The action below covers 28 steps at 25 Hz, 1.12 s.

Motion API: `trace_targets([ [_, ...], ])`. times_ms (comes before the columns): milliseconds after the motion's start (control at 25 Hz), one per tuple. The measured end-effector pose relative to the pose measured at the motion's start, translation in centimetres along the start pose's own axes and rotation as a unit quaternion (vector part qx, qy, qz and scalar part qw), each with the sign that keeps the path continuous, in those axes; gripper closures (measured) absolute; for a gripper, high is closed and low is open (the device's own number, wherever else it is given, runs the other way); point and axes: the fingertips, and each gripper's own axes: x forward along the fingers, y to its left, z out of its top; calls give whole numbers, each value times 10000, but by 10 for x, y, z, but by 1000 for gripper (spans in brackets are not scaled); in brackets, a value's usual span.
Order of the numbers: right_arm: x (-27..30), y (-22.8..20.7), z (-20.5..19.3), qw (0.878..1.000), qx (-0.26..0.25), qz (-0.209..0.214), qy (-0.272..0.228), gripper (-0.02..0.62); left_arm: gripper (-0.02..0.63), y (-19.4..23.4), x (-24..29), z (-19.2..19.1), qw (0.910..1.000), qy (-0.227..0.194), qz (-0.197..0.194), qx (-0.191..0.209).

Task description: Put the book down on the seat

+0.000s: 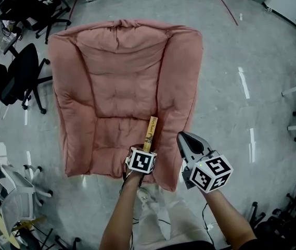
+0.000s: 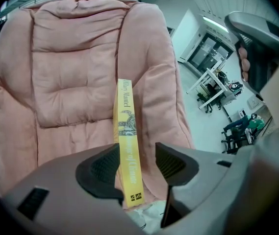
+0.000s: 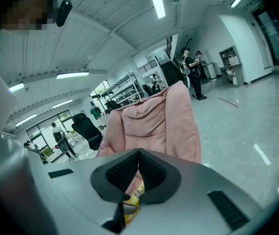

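The left tool [image 2: 136, 164] is clamped on the lower end of the book [image 2: 127, 126], a slim yellow paperback held spine-up over the front edge of the pink seat [image 1: 106, 139]. It looks light and stiff along the spine, with slick covers that could slip, so pinching across both covers near the spine suits it. The right tool [image 1: 183, 138] is closed and empty, just beside.

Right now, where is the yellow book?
Low centre in the head view, the yellow book stands on end in the left gripper. It is over the front edge of the pink armchair's seat, with the right gripper just to its right.
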Motion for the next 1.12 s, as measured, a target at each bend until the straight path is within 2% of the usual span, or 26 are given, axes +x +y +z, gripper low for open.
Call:
trace_targets([
  [440, -15, 14, 4, 10000, -77, -20, -24, 578, 385, -33, -2, -10, 9992, 50, -347, 202],
  [1120, -14, 11, 8, 9999, -96, -23, -47, 578, 385, -27, -7, -6, 9992, -21, -352, 161],
])
